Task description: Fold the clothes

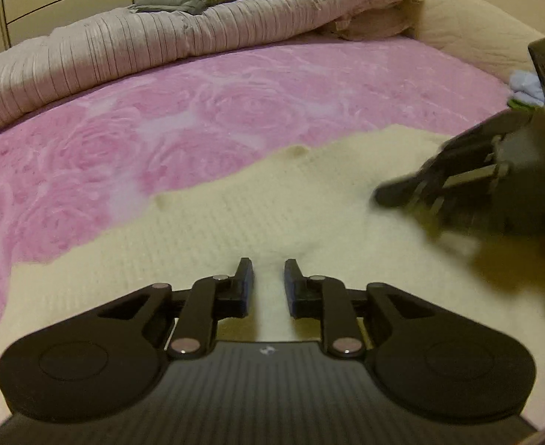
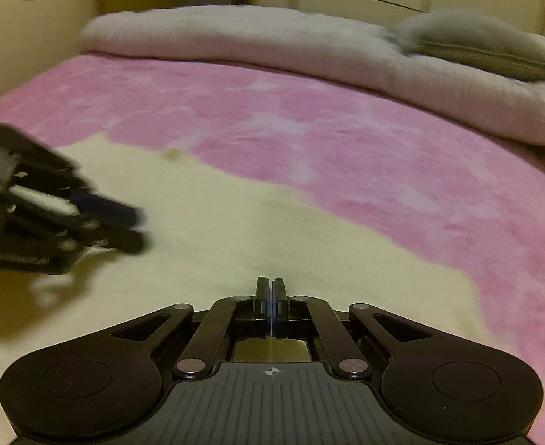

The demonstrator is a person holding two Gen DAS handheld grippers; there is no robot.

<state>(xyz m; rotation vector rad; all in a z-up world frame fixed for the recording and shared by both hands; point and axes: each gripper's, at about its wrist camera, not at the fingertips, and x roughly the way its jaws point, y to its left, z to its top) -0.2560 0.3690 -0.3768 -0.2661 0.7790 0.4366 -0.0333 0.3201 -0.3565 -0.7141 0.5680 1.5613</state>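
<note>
Garment (image 1: 257,222) lies spread beneath both grippers, left gripper (image 1: 268,285) and right gripper (image 2: 271,304).

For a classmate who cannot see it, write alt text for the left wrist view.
The left gripper, jaws slightly apart and holding nothing, hangs over a cream knitted garment spread on a pink rose-patterned blanket. The right gripper reaches in from the right, blurred.

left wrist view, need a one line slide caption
Left gripper, jaws slightly apart, over a cream knit garment on a pink blanket.
</note>
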